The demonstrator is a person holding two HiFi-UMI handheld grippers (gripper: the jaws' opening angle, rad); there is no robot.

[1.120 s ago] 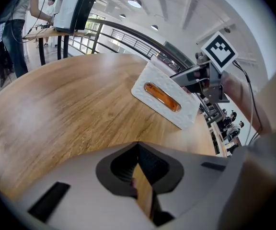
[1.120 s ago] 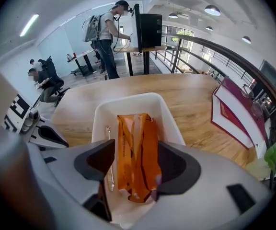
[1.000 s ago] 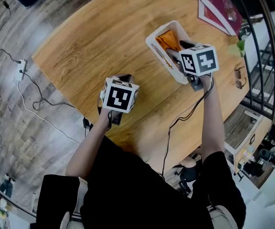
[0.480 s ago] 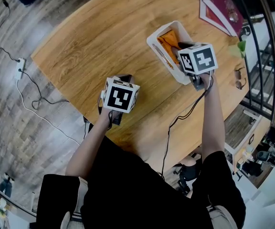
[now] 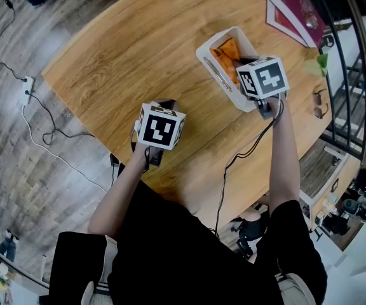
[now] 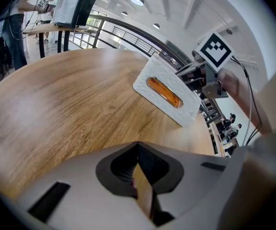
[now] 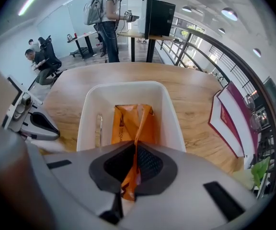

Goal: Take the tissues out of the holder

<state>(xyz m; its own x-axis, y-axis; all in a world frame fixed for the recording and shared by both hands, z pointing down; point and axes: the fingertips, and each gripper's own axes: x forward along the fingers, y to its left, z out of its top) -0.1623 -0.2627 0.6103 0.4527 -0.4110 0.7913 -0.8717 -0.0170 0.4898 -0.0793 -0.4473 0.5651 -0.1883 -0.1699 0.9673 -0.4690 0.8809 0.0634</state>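
Note:
A white tissue holder [image 5: 210, 61] lies on its side on the round wooden table [image 5: 126, 56], its open end facing my right gripper. Inside it sits an orange tissue pack [image 5: 224, 53]. My right gripper [image 5: 246, 70] is at the holder's opening, shut on the pack's crimped near end [image 7: 128, 176], which stands pinched between the jaws. The rest of the pack [image 7: 128, 123] lies within the holder's walls [image 7: 128, 86]. My left gripper [image 5: 162, 110] rests over the table's near edge, shut and empty. From the left gripper view, the holder's slotted face [image 6: 169, 95] is ahead on the right.
Dark red books [image 5: 294, 11] lie at the table's far right edge, just beyond the holder. A metal railing [image 5: 354, 75] runs close along the table's right side. Cables [image 5: 37, 132] trail on the floor to the left. People work at desks in the background.
The right gripper's jaws have closed onto the near end of the orange tissue pack, after reaching a little further into the holder's opening. The left gripper has stayed put.

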